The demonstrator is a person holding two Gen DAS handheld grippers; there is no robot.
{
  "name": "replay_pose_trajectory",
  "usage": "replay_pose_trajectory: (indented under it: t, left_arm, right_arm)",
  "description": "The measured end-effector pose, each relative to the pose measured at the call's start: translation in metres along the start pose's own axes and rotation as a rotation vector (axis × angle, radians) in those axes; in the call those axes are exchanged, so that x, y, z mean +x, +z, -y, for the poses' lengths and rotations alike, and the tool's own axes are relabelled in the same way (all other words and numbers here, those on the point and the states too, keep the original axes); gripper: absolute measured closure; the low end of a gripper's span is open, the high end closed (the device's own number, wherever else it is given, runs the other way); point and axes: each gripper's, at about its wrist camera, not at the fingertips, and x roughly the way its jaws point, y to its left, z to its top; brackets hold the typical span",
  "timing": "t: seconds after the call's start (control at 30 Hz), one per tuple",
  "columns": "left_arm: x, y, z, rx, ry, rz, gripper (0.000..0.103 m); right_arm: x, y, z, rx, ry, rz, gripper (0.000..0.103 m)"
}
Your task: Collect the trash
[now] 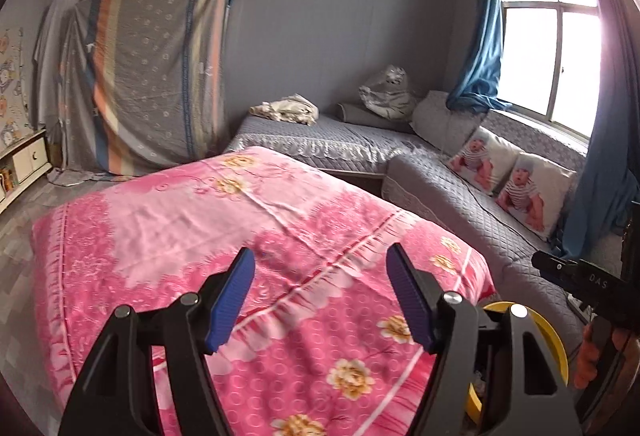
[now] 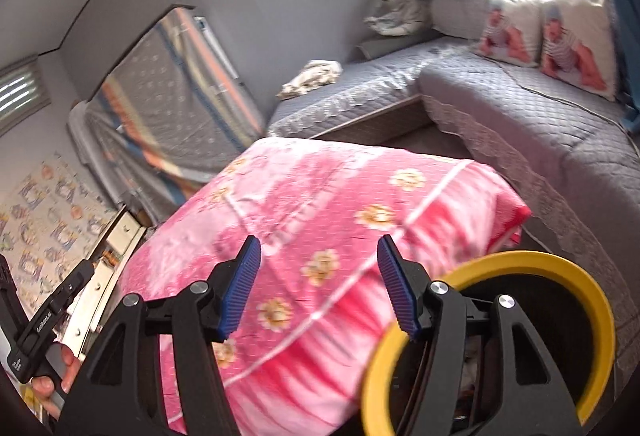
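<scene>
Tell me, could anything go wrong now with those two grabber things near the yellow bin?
Maybe two things. Both the left gripper and the right gripper are open and empty above the pink quilt, so a blue pad could snag the cloth if either dips. The yellow-rimmed bin sits very close under the right gripper; a careless swing might knock it over. No loose trash shows on the quilt, so grabbing here could catch fabric instead.

Daylight pours in from the window (image 1: 548, 36) at two o'clock in the left view, blown out white with a pinkish flare. The pink bedspread (image 2: 320, 220) smears with motion blur. Fisheye bending curves the walls, with dark vignette corners.
</scene>
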Motion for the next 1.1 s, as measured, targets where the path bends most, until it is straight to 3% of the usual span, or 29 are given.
replay_pose_trajectory:
  t: [0.27,0.4,0.53,0.9,1.1]
  left_arm:
    - [-0.049,0.005,-0.049,-0.041,0.121,0.107,0.022]
    - [-0.073,0.002,-0.066,-0.084,0.157,0.154,0.013]
    - [-0.095,-0.005,-0.077,-0.126,0.19,0.194,0.008]
    - [-0.126,-0.024,-0.088,-0.123,0.299,0.231,0.008]
    - [-0.124,-0.035,-0.08,-0.094,0.316,0.211,0.008]
  right_arm:
    - [0.008,-0.007,-0.081,-0.135,0.08,0.003,0.027]
    - [0.007,-0.013,-0.116,-0.219,0.08,0.021,0.025]
    - [0.004,-0.019,-0.134,-0.241,0.062,0.056,0.011]
    - [-0.016,-0.048,-0.154,-0.284,0.023,0.214,0.008]
    - [-0.02,-0.061,-0.151,-0.27,0.017,0.222,0.008]
